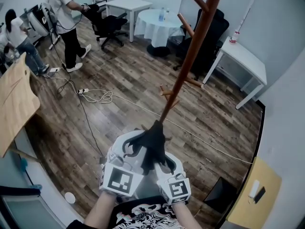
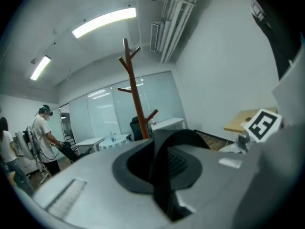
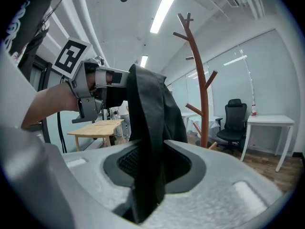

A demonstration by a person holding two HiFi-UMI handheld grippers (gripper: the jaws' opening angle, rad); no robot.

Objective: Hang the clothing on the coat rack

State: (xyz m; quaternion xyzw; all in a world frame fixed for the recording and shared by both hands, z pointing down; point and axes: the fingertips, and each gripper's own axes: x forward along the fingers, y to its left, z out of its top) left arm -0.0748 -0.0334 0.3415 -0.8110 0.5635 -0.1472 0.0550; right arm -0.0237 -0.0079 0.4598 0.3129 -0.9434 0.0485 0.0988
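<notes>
Head view first: the dark clothing (image 1: 153, 144) is bunched up between the left gripper (image 1: 132, 150) and the right gripper (image 1: 165, 164), near the person's body. The coat rack (image 1: 190, 56) stands just past it on the far side. The pegs I can see are bare, so nothing's hung yet. I'd say the pickup is done and the lift onto a peg is what's left. Both hands sit low and side by side, pointing forward at the rack.

Left gripper view: its jaws are pinched almost together on a thin band of the clothing. The rack is upright in the far middle, well apart.

Right gripper view: its jaws are clamped on a thicker fold. The fabric runs up and left to the other gripper, and the rack is far right.
</notes>
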